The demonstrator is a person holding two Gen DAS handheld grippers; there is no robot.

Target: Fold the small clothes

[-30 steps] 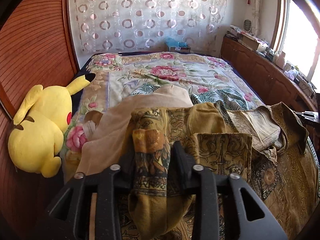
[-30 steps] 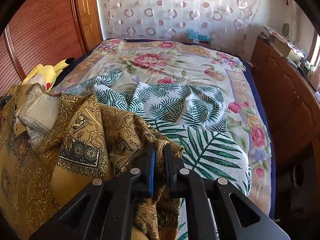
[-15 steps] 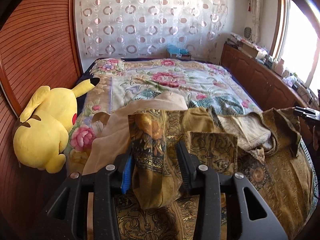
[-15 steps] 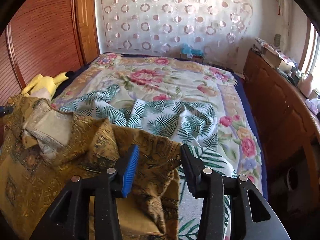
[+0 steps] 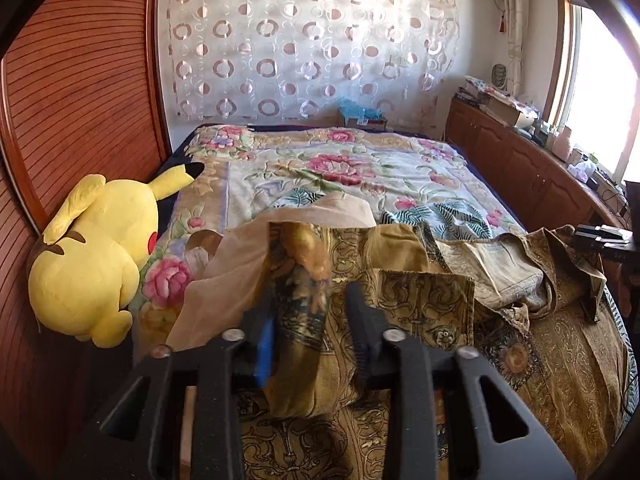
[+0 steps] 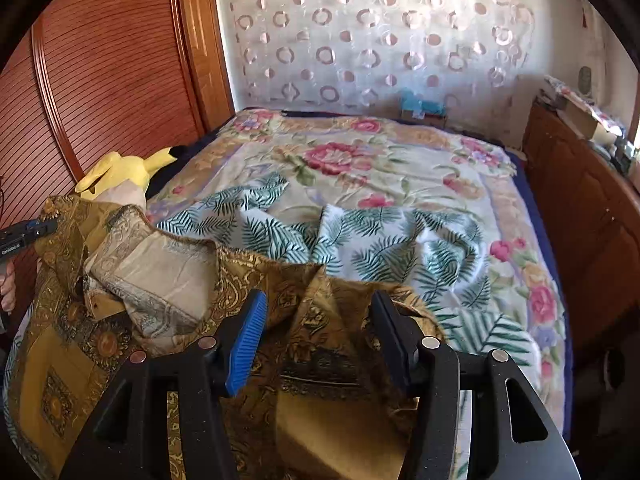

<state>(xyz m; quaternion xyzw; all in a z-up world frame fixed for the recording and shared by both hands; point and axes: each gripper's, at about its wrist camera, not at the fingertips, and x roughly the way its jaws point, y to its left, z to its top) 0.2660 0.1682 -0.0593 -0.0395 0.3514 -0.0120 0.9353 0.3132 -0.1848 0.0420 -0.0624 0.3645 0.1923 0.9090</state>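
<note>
A gold-brown patterned shirt (image 5: pixel 424 304) lies spread on the near part of the bed; its pale inside collar faces up (image 6: pixel 168 272). In the left wrist view a fold of its sleeve (image 5: pixel 304 312) stands between the fingers of my left gripper (image 5: pixel 310 304), which is open around it. In the right wrist view my right gripper (image 6: pixel 318 316) is wide open over the shirt's other sleeve (image 6: pixel 328 344), which lies loose. The left gripper also shows at the far left of the right wrist view (image 6: pixel 28 232).
A palm-leaf garment (image 6: pixel 360 240) and a beige cloth (image 5: pixel 248 248) lie beyond the shirt on the floral bedspread (image 6: pixel 380 168). A yellow plush toy (image 5: pixel 96 256) sits at the bed's left edge by the wooden wall. A wooden cabinet (image 5: pixel 520 168) runs along the right.
Both grippers have opened and let go of the shirt's sleeves. The sleeve folds have dropped onto the shirt, and both grippers have drawn back and up a little.
</note>
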